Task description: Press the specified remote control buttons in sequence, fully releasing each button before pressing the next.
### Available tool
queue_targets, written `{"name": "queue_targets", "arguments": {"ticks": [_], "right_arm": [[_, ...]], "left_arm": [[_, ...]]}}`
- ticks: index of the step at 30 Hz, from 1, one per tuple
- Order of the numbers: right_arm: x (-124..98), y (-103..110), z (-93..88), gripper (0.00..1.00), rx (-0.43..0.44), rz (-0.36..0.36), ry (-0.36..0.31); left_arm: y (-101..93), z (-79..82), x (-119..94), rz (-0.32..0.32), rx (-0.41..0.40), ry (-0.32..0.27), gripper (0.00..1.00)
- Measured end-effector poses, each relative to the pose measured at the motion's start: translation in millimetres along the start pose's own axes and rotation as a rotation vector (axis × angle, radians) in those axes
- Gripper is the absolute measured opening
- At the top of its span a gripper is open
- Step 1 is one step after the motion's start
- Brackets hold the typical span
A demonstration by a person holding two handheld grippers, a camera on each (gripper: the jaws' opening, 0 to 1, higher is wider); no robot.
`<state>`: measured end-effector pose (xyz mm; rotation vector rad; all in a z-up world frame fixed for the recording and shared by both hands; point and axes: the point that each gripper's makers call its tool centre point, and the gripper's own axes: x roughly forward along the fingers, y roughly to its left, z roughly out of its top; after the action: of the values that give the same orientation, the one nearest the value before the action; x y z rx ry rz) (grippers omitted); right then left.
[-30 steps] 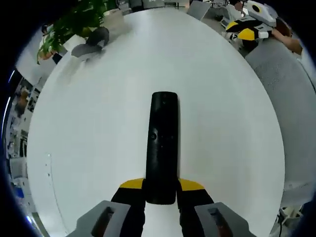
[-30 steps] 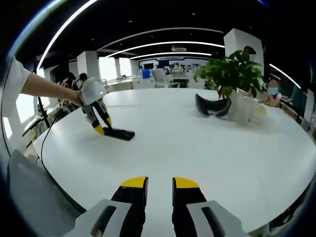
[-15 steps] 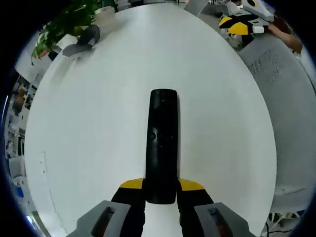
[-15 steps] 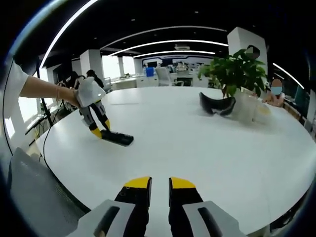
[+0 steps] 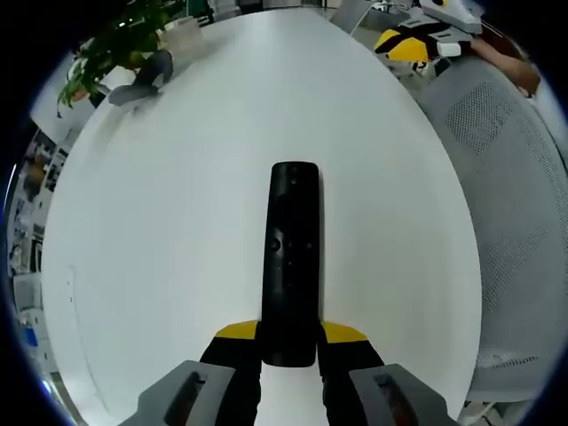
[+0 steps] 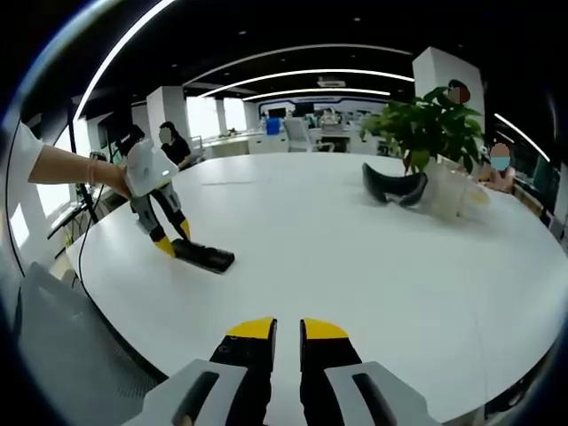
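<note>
A long black remote control (image 5: 290, 257) lies lengthwise over the white round table (image 5: 177, 222), its near end clamped between the yellow-tipped jaws of my left gripper (image 5: 288, 342), which is shut on it. In the right gripper view the same left gripper (image 6: 164, 238), held by a gloved hand, tilts down at the table's left side with the remote (image 6: 204, 257) sticking out to the right. My right gripper (image 6: 287, 330) hovers over the near table edge, its jaws drawn together to a thin slit with nothing between them. It also appears far off as the right gripper (image 5: 417, 44).
A potted plant (image 6: 428, 124) and a dark curved headset-like object (image 6: 393, 188) sit at the table's far side. A grey mesh chair (image 5: 515, 204) stands by the table edge. People sit in the office behind.
My right gripper's jaws have narrowed from a clear gap to a slit. In the right gripper view the left gripper and remote have shifted slightly left and lower. Both cameras have drifted.
</note>
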<state>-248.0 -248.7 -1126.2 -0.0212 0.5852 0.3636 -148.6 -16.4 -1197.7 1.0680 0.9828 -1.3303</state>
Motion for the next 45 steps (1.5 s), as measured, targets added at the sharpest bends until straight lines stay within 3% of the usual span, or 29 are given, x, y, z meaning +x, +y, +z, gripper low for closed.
{"name": "queue_targets", "arguments": {"ticks": [10,16,21,28,35,45], "right_arm": [[2,3,-2.2,0.06,-0.016,0.021,0.015],[3,6,-4.8,0.05,-0.026,0.033,0.03],[3,5,-5.9,0.05,-0.024,0.033,0.035],[3,7,-7.1,0.05,-0.03,0.041,0.042],[3,7,-7.5,0.04,-0.009,0.044,0.037],[3,9,-9.4,0.03,-0.019,0.053,0.048]], "left_arm": [[-18.9,3.1,1,0.032,0.029,0.03,0.24],[-29.3,5.5,0,0.076,0.132,0.092,0.24],[-40.6,6.7,-1,0.069,0.141,0.112,0.24],[-61.0,6.5,-1,-0.018,-0.009,0.017,0.24],[-84.4,5.7,-2,-0.015,0.033,-0.002,0.24],[-104.8,8.4,-2,-0.007,-0.055,-0.089,0.24]]}}
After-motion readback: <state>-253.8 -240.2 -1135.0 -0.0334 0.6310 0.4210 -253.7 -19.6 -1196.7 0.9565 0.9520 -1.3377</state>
